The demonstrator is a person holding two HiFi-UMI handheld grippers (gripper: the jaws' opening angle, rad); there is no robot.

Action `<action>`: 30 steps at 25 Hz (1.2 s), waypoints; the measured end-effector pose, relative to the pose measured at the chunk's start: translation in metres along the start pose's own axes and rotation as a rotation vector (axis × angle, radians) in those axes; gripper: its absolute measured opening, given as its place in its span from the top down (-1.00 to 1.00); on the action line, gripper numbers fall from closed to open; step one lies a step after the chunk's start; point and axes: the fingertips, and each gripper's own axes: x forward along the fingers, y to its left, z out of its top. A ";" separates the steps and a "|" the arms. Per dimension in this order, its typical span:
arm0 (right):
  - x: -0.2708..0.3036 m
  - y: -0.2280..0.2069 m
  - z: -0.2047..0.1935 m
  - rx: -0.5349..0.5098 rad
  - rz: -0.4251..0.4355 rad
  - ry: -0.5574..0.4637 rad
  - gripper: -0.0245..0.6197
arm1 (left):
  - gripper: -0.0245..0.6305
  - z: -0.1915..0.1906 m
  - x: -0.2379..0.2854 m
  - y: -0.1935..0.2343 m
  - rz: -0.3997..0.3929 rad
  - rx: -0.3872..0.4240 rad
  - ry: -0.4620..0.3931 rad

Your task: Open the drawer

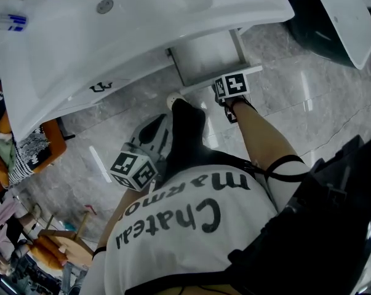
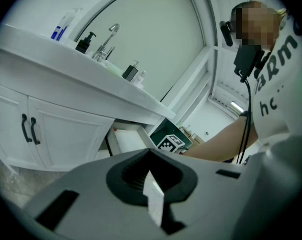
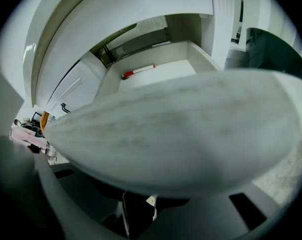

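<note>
The drawer stands pulled out from under the white washbasin, its inside bare but for a slim red-and-white thing near the back. The right hand-held gripper points steeply down and is clamped over the drawer's front panel. The left hand-held gripper hangs well apart from the drawer, its jaws seemingly pressed together on nothing, facing the cabinet doors.

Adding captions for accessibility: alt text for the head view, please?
Looking steeply down, the right gripper sits at the front of a pulled-out white drawer under a white vanity counter. The left gripper is held nearer the person's white T-shirt with black lettering, above a grey marble floor.
</note>
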 end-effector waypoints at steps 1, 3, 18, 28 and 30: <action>0.000 0.000 -0.002 -0.001 0.001 0.005 0.52 | 0.92 0.002 0.003 0.000 -0.005 0.004 0.006; -0.001 0.000 -0.003 -0.002 -0.001 -0.008 0.52 | 0.92 0.008 0.009 0.002 -0.011 0.017 0.009; -0.001 -0.002 -0.005 0.056 0.032 -0.029 0.51 | 0.92 0.030 0.023 0.000 -0.011 0.032 0.025; -0.025 -0.003 0.008 -0.016 -0.062 -0.099 0.61 | 0.92 0.047 0.013 -0.003 0.001 0.064 -0.004; -0.035 0.000 0.010 -0.065 -0.079 -0.123 0.70 | 0.92 0.045 0.008 -0.007 0.000 0.070 -0.008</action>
